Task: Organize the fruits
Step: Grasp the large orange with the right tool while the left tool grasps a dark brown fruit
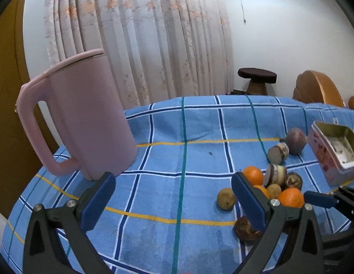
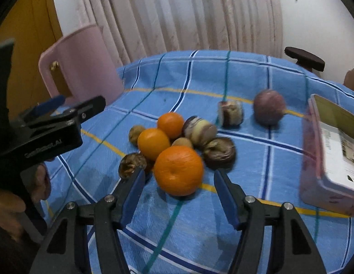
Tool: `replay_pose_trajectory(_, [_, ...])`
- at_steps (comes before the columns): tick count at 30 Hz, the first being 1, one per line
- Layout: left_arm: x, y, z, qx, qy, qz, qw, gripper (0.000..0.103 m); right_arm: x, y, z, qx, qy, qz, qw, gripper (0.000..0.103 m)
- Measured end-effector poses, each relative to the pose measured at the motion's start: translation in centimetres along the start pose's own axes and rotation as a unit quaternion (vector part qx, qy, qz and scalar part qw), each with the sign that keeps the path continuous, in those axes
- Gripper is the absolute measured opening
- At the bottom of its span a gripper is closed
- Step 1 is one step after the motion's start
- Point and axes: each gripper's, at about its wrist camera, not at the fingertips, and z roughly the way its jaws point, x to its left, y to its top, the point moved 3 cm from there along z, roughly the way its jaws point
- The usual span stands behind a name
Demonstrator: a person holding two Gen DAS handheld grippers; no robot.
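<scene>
A heap of fruit lies on the blue checked cloth [image 2: 199,228]: three oranges, small brown kiwis and dark wrinkled fruits. My right gripper [image 2: 179,194] is open, its blue fingers on either side of the nearest orange [image 2: 178,170], with gaps between the pads and the peel. Behind it lie two more oranges [image 2: 153,142], cut fruit pieces [image 2: 199,130] and a purple round fruit [image 2: 269,107]. My left gripper [image 1: 173,196] hangs open over bare cloth, left of the heap, with a kiwi [image 1: 226,198] and a dark fruit [image 1: 245,229] by its right finger.
A tall pink jug [image 1: 90,118] stands at the table's left edge. An open pink tin box [image 1: 332,153] sits to the right of the fruit. Beyond the table are a curtain, a dark stool [image 1: 256,77] and a wooden chair back.
</scene>
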Motion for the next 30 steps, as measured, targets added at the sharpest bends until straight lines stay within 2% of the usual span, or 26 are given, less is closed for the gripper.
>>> replay_pose_trajectory(3, [-0.3, -0.2, 0.3, 0.009, -0.010, 0.000, 0.9999, 0.103, 0.4, 0.0, 1.5, 0.024, -0.012, -0.006, 1.000, 0.050])
replay_pose_trajectory(8, [-1.1, -0.4, 0.3, 0.010, -0.012, 0.015, 0.9998, 0.103, -0.3, -0.1, 1.2, 0.026, -0.003, 0.009, 1.000, 0.049])
replay_pose_trajectory(12, [-1.8, -0.4, 0.0, 0.008, -0.022, 0.031, 0.9992, 0.103, -1.2, 0.0, -1.1, -0.008, -0.001, 0.025, 1.000, 0.049])
replay_pose_trajectory(15, [-2.1, -0.5, -0.2, 0.016, -0.052, 0.032, 0.9980, 0.103, -2.1, 0.7, -3.2, -0.054, -0.019, 0.029, 0.998, 0.049])
replay_pose_trajectory(18, [-2.8, -0.9, -0.3, 0.035, -0.095, 0.031, 0.9944, 0.103, -2.8, 0.8, -4.5, -0.077, -0.052, 0.021, 0.995, 0.049])
replay_pose_trajectory(21, [-4.3, -1.7, -0.5, 0.064, -0.140, 0.049, 0.9868, 0.090, -3.7, 0.9, -5.2, -0.086, -0.073, 0.025, 0.993, 0.049])
replay_pose_trajectory(26, [-6.8, -3.9, 0.0, 0.112, -0.169, 0.100, 0.9740, 0.064, -5.5, 0.8, -6.5, -0.094, -0.078, 0.047, 0.991, 0.049])
replay_pose_trajectory(30, [-7.8, -5.0, 0.5, 0.133, -0.168, 0.115, 0.9700, 0.058, -5.9, 0.9, -6.8, -0.096, -0.078, 0.052, 0.991, 0.049])
